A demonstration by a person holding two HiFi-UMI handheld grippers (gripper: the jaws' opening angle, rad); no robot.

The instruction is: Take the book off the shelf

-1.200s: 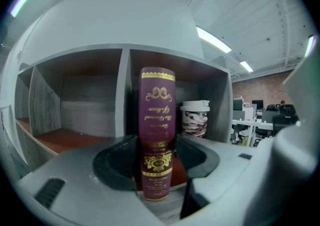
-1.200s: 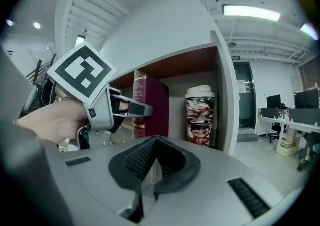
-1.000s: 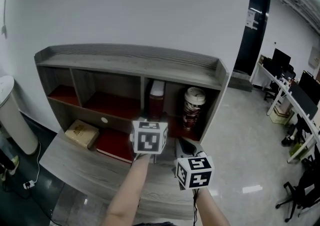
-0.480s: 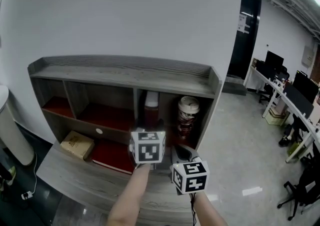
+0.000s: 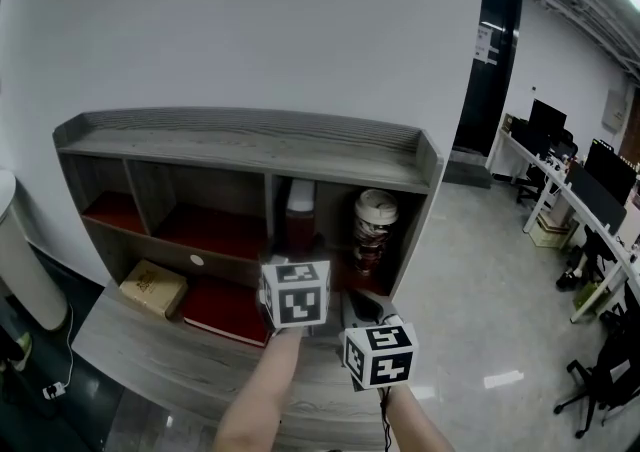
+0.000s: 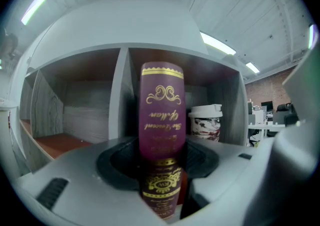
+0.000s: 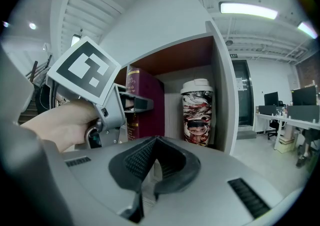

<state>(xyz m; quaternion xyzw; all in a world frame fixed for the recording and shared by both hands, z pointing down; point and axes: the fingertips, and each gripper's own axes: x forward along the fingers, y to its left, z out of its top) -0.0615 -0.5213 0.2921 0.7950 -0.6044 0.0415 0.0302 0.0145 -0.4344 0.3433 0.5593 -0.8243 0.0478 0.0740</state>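
A maroon book (image 5: 299, 216) with gold lettering stands upright in the shelf's (image 5: 250, 145) right-hand compartment, against the divider. My left gripper (image 5: 298, 265) reaches into that compartment. In the left gripper view the book's spine (image 6: 161, 115) fills the space between the jaws of the left gripper (image 6: 162, 170), which is shut on its lower part. My right gripper (image 5: 365, 308) hangs just right of the left one, in front of the shelf. Its pads (image 7: 131, 162) are together with nothing between them. The right gripper view shows the left gripper's finger (image 7: 140, 103) lying along the book (image 7: 147, 105).
A printed paper cup (image 5: 371, 230) with a white lid stands right of the book in the same compartment. A tan box (image 5: 153, 287) and a flat red book (image 5: 225, 308) lie in the low opening at left. A white cylinder (image 5: 20, 260) stands left; office desks (image 5: 580, 210) right.
The head view shifted a little to the right a second ago, then held still. Both grippers keep the same place relative to the shelf and the book.
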